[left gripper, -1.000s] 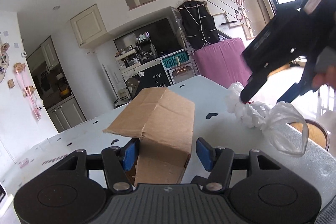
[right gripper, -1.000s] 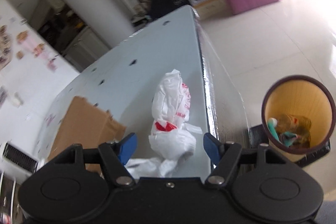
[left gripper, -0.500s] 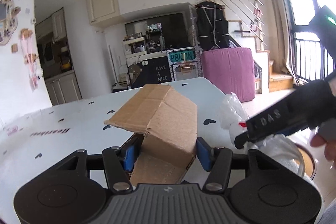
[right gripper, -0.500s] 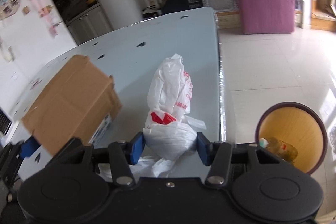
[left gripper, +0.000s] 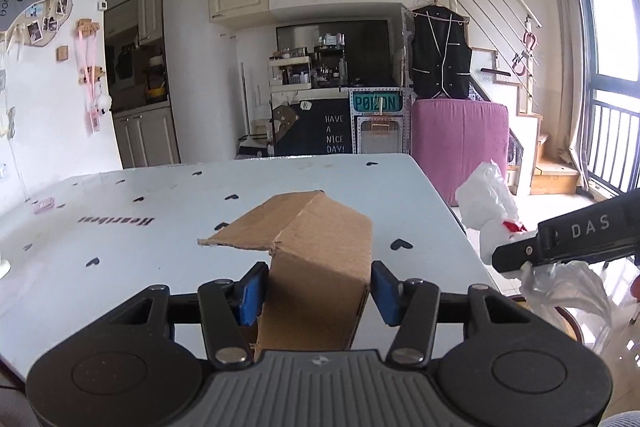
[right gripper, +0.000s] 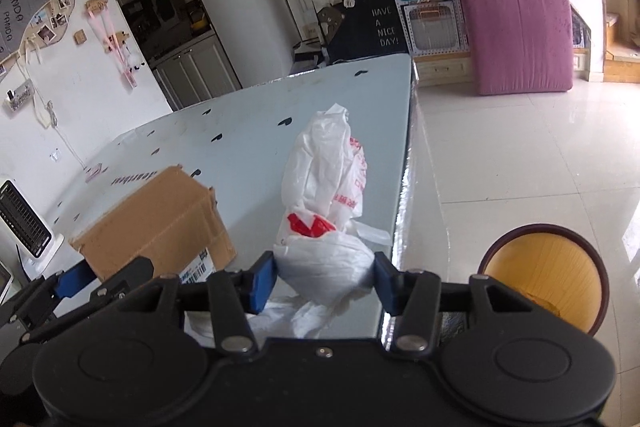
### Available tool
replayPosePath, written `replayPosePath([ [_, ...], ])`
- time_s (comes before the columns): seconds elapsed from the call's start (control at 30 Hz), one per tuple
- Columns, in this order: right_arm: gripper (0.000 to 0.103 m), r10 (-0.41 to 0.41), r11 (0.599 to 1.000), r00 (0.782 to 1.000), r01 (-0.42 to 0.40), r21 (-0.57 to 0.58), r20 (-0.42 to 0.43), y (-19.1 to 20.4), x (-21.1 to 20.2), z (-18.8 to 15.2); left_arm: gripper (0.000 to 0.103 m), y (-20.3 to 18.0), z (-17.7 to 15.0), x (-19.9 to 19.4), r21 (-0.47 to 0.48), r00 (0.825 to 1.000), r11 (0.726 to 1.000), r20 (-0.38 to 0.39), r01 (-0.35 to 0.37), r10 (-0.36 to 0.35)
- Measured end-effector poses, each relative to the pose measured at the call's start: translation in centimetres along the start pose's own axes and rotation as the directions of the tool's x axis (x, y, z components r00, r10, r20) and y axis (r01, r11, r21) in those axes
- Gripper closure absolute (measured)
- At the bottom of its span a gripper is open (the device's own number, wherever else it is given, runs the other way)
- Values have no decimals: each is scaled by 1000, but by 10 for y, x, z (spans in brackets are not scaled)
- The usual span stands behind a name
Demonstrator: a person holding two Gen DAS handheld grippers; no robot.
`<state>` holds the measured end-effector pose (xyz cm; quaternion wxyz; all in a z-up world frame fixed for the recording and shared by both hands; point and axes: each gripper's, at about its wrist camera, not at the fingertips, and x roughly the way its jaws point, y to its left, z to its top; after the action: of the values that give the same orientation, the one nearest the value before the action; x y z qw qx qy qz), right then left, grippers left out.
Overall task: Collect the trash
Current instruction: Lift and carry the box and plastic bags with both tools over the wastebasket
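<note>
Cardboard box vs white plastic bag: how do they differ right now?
The cardboard box is brown, stiff and flat-sided; the white plastic bag is crumpled, soft, with red print. The left gripper clamps the box; the right gripper clamps the bag. Both are gripped trash.

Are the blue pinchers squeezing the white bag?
Touching. In the right wrist view, both blue pads of the right gripper press into the sides of the white plastic bag.

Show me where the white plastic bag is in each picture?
Left wrist view: plastic bag at the right edge, beside the table.
Right wrist view: plastic bag in the middle, between the blue pads.
Shared landmark: the cardboard box.
</note>
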<state>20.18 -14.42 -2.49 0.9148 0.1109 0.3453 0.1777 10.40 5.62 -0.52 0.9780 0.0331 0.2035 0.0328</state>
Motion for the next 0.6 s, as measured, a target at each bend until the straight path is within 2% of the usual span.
replayPosePath([
  [0.17,51,11,1000,1000,-11,9,1,-5,-8,-4,50,-2,-3,-9,-29,1000,1000,5,-3,3],
  [0.43,51,27,1000,999,-27,-1,22,-8,-26,-1,51,-9,11,-19,-29,1000,1000,23,6,-6],
  [0.6,51,23,1000,1000,-23,-1,17,-10,-27,-5,49,-12,6,-9,-40,998,999,-56,12,-14],
])
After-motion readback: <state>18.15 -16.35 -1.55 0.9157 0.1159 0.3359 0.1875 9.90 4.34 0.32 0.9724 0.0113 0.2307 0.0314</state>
